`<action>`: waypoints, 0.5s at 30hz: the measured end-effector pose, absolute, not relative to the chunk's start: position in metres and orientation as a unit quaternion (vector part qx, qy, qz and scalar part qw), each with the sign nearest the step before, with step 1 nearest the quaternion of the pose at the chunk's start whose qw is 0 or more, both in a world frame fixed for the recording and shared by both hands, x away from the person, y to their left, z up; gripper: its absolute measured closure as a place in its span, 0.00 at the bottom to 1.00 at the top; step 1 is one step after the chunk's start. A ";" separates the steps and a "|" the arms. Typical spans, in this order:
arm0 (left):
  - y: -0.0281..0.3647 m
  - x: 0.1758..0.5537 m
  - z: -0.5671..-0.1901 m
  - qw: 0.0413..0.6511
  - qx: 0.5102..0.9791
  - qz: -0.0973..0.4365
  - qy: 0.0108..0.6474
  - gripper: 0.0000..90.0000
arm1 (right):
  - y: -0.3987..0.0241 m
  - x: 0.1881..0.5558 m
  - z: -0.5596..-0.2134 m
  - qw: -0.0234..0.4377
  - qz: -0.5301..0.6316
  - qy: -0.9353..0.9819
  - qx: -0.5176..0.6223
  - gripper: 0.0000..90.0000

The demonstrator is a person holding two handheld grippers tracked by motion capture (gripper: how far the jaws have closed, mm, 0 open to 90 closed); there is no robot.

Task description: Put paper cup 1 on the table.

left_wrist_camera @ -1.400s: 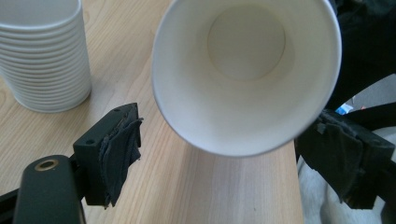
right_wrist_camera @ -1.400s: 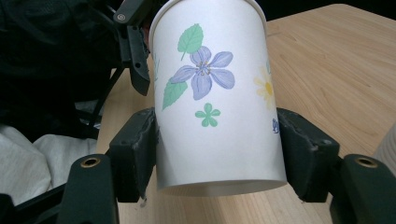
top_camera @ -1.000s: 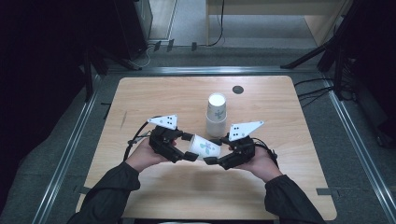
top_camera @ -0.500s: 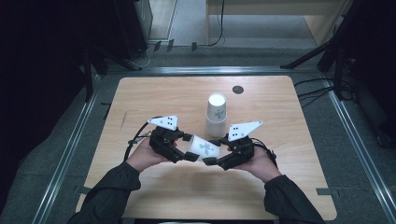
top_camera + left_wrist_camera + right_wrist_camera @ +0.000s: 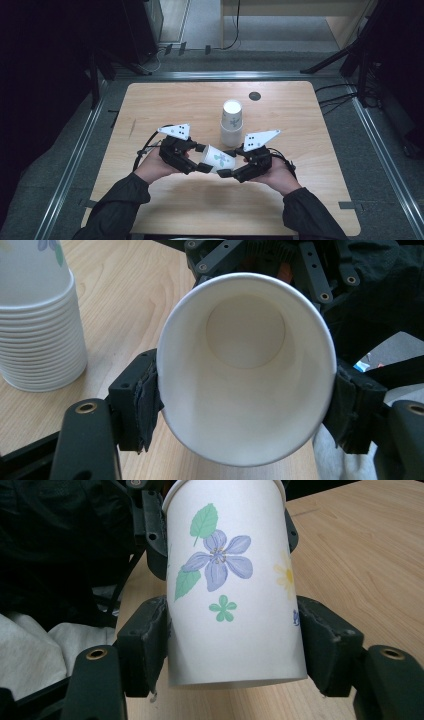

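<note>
Going left to right from the stack of cups [image 5: 231, 125] as the landmark: the left gripper [image 5: 200, 159] is sitting just in front of the stack and a little to its left, and its fingers [image 5: 142, 402] have just been closing. In the left gripper view they are now touching both sides of the wide rim end of a single paper cup [image 5: 217, 158], so this gripper is taking hold of the mouth end. The paper cup is hanging above the surface [image 5: 165, 105], just in front of the stack and apart from it. It is lying on its side, with its long axis running roughly level from one gripper to the other; the open mouth is pointing toward the left gripper and the closed base toward the right one. To the right, the right gripper [image 5: 227, 171] is holding partly closed fingers [image 5: 145, 640] against the flowered wall near the base.

As a judgement, one cup is already off the stack and is being passed or shared between the two hands, with both now gripping it. What seems to be left is for one gripper to release it, and for the cup to be turned upright and set down on the surface or back on the stack.
</note>
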State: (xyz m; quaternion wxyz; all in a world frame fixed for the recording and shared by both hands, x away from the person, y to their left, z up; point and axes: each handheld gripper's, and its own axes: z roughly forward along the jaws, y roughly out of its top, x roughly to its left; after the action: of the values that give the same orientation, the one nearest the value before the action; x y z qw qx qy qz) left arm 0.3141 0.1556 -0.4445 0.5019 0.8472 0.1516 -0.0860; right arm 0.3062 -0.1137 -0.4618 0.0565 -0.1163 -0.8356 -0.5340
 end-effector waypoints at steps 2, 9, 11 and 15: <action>0.156 0.314 -0.445 0.502 0.847 -0.087 0.152 0.31 | -0.114 0.306 -0.462 0.056 -0.533 -0.836 -0.117 0.38; 0.158 0.314 -0.443 0.504 0.846 -0.085 0.152 0.31 | -0.112 0.305 -0.462 0.046 -0.524 -0.842 -0.118 0.32; 0.159 0.314 -0.443 0.503 0.846 -0.083 0.153 0.31 | -0.112 0.305 -0.463 0.047 -0.521 -0.844 -0.119 0.31; 0.169 0.317 -0.439 0.509 0.842 -0.078 0.161 0.31 | -0.112 0.306 -0.464 0.047 -0.510 -0.850 -0.123 0.28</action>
State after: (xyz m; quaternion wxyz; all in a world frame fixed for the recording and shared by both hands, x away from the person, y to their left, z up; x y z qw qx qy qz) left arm 0.3172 0.1691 -0.4386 0.5086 0.8421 0.1612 -0.0783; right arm 0.3056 -0.1118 -0.4645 0.0470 -0.1229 -0.8501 -0.5099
